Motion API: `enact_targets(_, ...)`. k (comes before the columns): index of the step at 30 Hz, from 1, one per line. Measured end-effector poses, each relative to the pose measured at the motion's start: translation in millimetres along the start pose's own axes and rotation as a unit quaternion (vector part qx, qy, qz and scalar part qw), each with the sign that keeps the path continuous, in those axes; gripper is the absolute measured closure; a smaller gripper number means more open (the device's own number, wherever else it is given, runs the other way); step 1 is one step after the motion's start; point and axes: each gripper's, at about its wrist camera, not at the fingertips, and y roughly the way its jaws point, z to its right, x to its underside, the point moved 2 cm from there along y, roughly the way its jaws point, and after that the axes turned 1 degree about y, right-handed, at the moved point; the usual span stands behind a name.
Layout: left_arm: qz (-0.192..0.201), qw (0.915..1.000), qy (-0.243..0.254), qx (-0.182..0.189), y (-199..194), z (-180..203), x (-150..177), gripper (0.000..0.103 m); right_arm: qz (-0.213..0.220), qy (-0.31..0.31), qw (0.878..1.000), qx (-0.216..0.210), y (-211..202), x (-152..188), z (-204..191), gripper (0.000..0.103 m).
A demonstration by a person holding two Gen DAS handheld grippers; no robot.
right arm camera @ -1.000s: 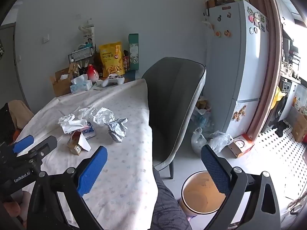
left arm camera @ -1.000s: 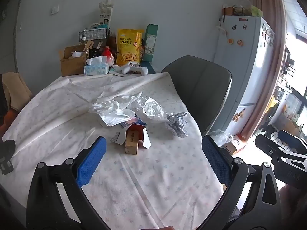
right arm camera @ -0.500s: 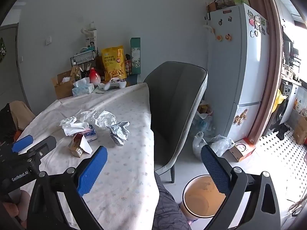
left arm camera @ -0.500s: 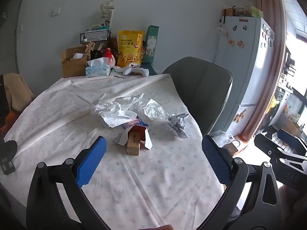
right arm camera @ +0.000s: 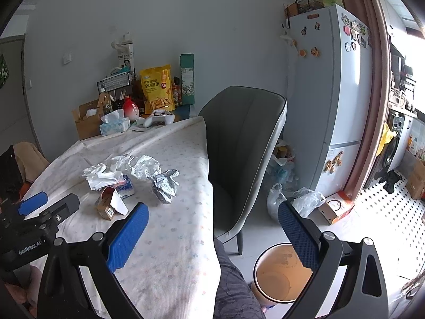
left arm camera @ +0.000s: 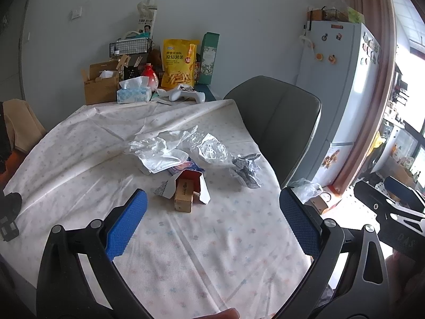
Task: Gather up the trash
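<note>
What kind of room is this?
Probably the eating corner of a home, beside the kitchen. A table with a cloth holds snacks and tissues, a chair stands at it, and a fridge with magnets is close by.

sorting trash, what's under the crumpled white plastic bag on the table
A blue-and-red packet pokes out from under the white plastic bag, on the tablecloth. How far it extends beneath, or what else hides there, is covered.

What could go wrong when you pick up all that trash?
Both grippers, left and right, are open and empty. The clear plastic wrap is thin and crumpled, so it might slip out or drag the white paper beside it. The torn box has loose flaps that could tear off. The bin sits on the floor past the table edge, so light scraps might miss it.
</note>
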Motion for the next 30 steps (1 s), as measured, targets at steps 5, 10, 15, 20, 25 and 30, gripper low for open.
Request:
enact_targets(5, 0.002, 1.0000, 0.000, 0.003, -2.2, 0.9, 0.5, 0.004, -0.003, 0.006, 1.000, 0.003, 2.5, -0.5, 2.3, 0.007)
enact_targets(10, 0.002, 1.0000, 0.000, 0.008, -4.4, 2.4, 0.4, 0.004, -0.004, 0.010, 1.000, 0.008, 3.6, 0.9, 4.7, 0.007)
enact_targets(15, 0.002, 0.9999, 0.002, 0.013, -5.7, 4.9, -1.4, 0.004, -0.003, 0.014, 1.000, 0.011, 3.8, 1.1, 7.2, 0.007)
enact_targets(20, 0.003, 0.9999, 0.000, 0.017, -6.4, 5.7, -2.1, 0.004, 0.000, 0.016, 1.000, 0.012, 2.3, 0.4, 9.1, 0.007)
enact_targets(25, 0.002, 0.9998, -0.002, 0.022, -6.0, 4.8, -1.3, 0.004, -0.002, 0.017, 1.000, 0.012, 2.9, 0.7, 9.8, 0.007)
enact_targets(30, 0.001, 0.9995, -0.002, 0.031, -5.4, 4.3, -2.1, 0.004, -0.001, 0.015, 1.000, 0.010, 3.4, 0.0, 8.9, 0.007)
